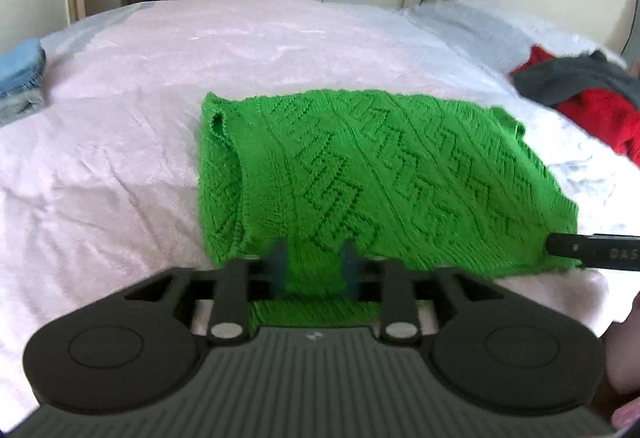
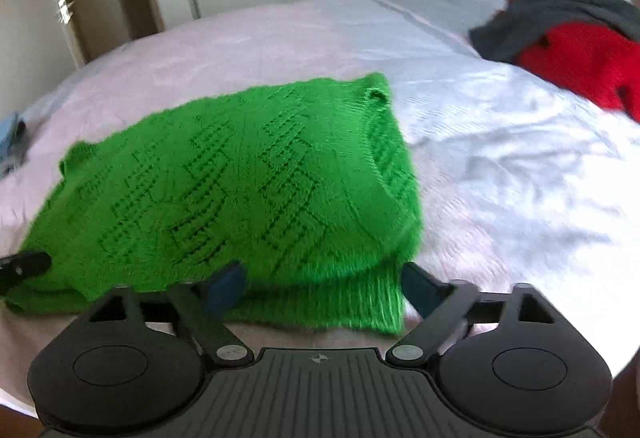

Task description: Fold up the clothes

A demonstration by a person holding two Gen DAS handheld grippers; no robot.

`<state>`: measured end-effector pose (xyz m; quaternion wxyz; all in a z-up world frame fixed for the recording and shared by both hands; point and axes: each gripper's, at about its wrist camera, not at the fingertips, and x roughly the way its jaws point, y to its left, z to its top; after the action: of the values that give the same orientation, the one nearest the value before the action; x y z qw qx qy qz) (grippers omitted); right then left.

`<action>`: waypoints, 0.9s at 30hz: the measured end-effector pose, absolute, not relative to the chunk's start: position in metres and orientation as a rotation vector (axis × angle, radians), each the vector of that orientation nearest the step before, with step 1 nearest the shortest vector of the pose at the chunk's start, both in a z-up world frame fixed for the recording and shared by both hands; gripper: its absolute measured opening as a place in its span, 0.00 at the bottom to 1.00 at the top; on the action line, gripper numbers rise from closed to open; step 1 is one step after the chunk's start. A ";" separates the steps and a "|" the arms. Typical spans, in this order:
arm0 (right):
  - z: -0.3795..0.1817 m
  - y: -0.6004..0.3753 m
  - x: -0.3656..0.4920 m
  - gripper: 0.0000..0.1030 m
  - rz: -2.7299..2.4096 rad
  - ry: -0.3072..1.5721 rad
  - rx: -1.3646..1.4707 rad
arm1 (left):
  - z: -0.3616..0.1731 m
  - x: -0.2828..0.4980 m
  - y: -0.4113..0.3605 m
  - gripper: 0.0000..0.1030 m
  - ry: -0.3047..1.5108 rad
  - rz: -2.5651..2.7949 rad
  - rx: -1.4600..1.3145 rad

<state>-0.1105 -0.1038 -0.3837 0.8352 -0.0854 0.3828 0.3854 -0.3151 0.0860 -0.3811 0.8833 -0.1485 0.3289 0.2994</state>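
Note:
A bright green knitted sweater lies folded on the pale bed cover, also in the right wrist view. My left gripper is open, its blue pads a moderate gap apart over the sweater's near edge, with green knit between them. My right gripper is wide open at the sweater's near right hem, one pad on the knit and one beside it. The right gripper's finger shows at the sweater's right corner in the left view. The left gripper's finger shows at its left corner in the right view.
A pile of red and dark grey clothes lies at the right of the bed. Folded blue and grey items sit at the far left. The pink-white bed cover surrounds the sweater. Wardrobes and a door stand behind.

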 end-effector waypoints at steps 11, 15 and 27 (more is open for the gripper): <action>-0.352 -0.152 -0.173 0.87 0.787 0.839 -0.115 | -0.358 -0.373 0.025 0.51 0.720 0.669 -0.335; -0.336 -0.162 -0.193 0.87 0.793 0.815 -0.106 | -0.346 -0.390 0.015 0.52 0.695 0.690 -0.328; -0.318 -0.173 -0.221 0.87 0.813 0.774 -0.097 | -0.318 -0.416 -0.015 0.53 0.638 0.703 -0.276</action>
<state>-0.2215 -0.1732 -0.3175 0.8455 -0.0459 0.3670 0.3852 -0.4161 -0.0148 -0.3180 0.8803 -0.1325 0.3062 0.3373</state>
